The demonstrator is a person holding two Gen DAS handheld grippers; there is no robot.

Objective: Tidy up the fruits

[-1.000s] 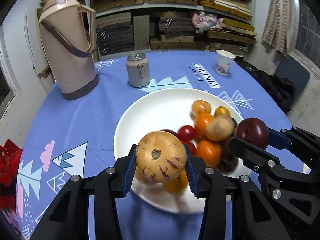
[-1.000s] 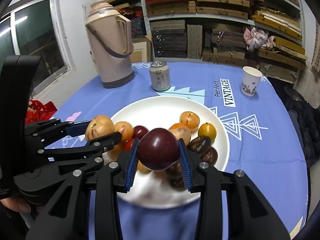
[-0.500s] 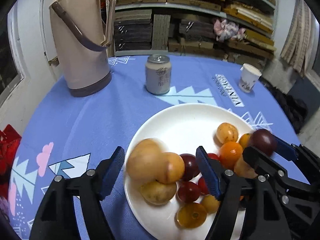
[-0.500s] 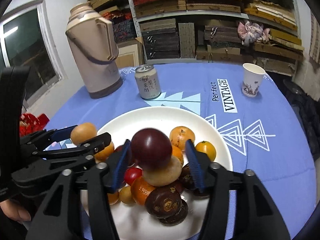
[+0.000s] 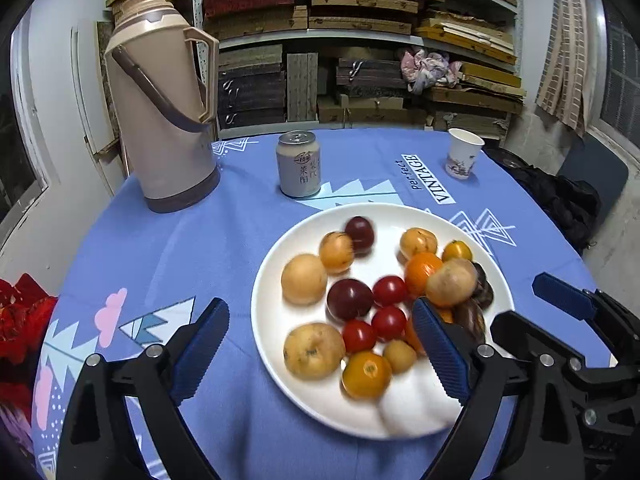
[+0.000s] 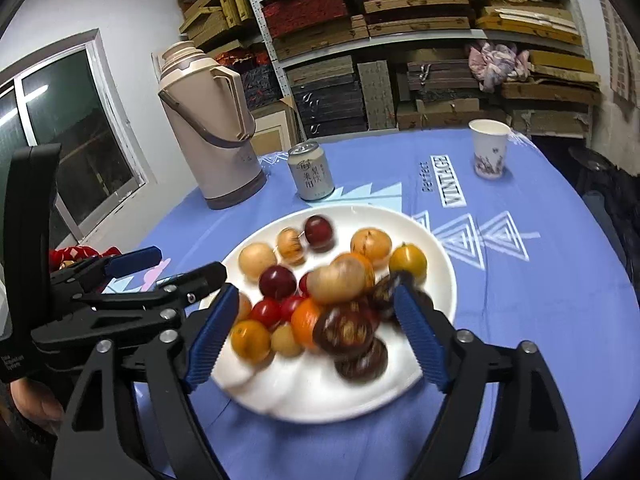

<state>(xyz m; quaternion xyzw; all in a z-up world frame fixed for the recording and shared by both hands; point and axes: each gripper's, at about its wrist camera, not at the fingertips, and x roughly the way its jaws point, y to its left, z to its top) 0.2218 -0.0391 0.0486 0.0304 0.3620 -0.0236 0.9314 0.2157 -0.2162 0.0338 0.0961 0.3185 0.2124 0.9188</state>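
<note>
A white plate [image 5: 400, 412] [image 6: 438, 280] on the blue tablecloth holds several fruits: tan ones, orange ones, red tomatoes and dark brown ones. A dark red plum [image 5: 360, 232] [image 6: 318, 230] and a streaked tan fruit [image 5: 336, 252] [image 6: 291, 245] lie blurred at the plate's far side, touching neither gripper. My left gripper [image 5: 320, 344] [image 6: 172, 266] hangs over the plate's near left edge with its jaws opening and nothing pressed between them. My right gripper [image 6: 316, 336] [image 5: 536, 312] hangs over the plate's near right, jaws also opening, gripping nothing.
A tall beige thermos [image 5: 160, 100] stands at the back left, a drink can [image 5: 299, 164] behind the plate, a paper cup [image 5: 463, 152] at the back right. Red cloth [image 5: 20, 312] lies off the table's left edge. Shelves of boards fill the background.
Both grippers went from shut to wide open. The left let go of the tan fruit, the right of the dark red plum; both fruits now lie on the plate. The grippers drew back.
</note>
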